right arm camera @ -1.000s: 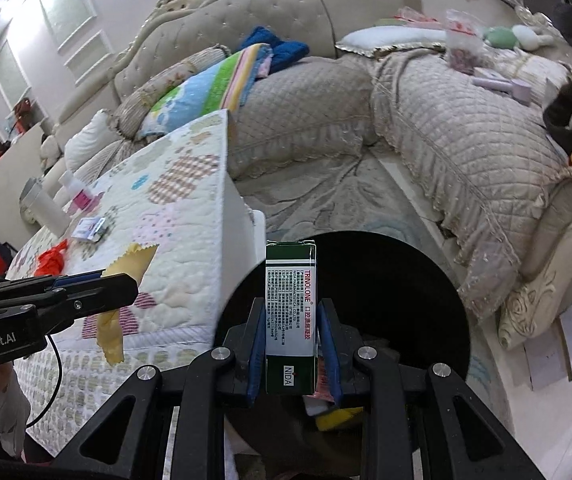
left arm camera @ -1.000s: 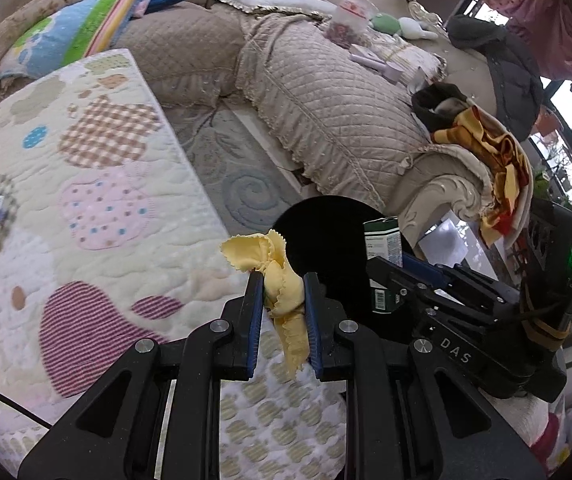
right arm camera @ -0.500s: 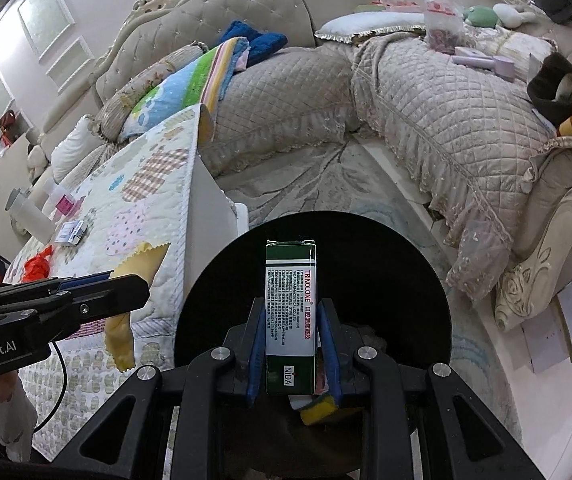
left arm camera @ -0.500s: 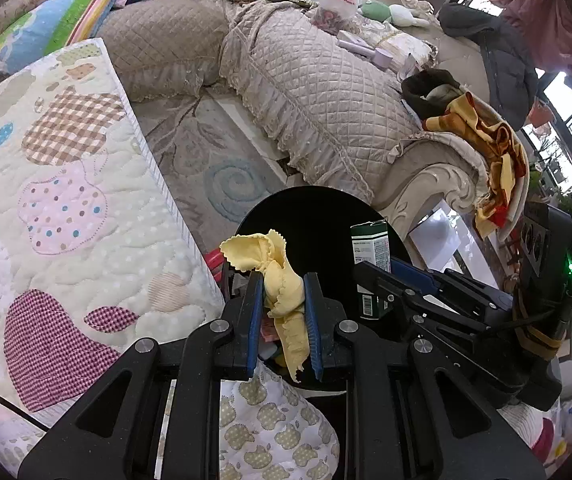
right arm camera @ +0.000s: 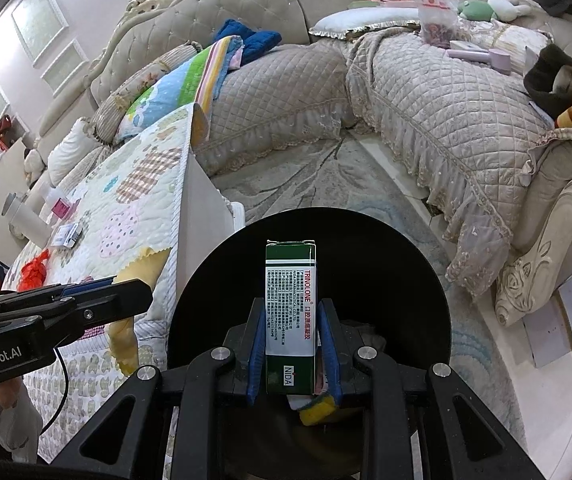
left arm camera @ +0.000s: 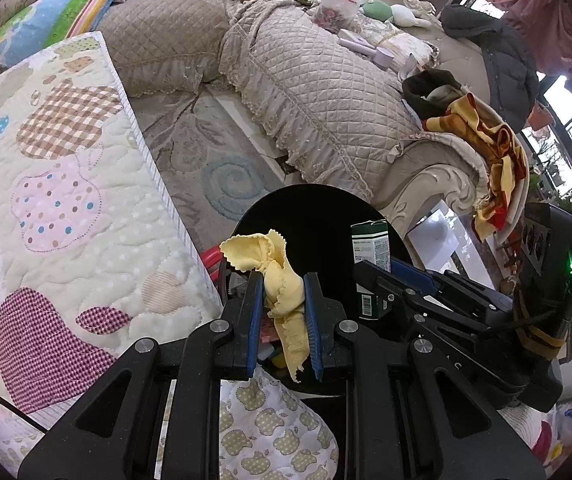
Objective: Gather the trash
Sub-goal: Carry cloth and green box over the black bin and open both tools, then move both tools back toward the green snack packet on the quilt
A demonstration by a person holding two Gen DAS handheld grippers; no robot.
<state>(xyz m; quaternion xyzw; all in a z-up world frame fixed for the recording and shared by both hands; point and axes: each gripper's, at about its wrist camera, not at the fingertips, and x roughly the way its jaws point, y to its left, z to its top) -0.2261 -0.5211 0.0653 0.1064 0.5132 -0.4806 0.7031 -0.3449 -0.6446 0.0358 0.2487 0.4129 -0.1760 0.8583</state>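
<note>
While both tools hang over the round black bin [right arm camera: 406,280] on the floor, each one is gripping its own bit of trash. Left tool [left arm camera: 283,320] is clamped on a crumpled yellow cloth [left arm camera: 277,280], which sticks up above the blue pads and dangles below them, right above the bin's opening. Right tool [right arm camera: 292,340] is squeezing a green and white medicine box [right arm camera: 290,312] (reads TRINOLONE down the side), held upright over the middle of the bin. Some stuff is already lying in there, including something yellow [right arm camera: 318,412] just under the box. Next to the bin is the counter [left arm camera: 65,208] with a patchwork quilt on it, where a red scrap [right arm camera: 33,272] and a small packet [right arm camera: 67,236] sit at the far end. Beige quilted sofa [right arm camera: 426,92] wraps around behind.
</note>
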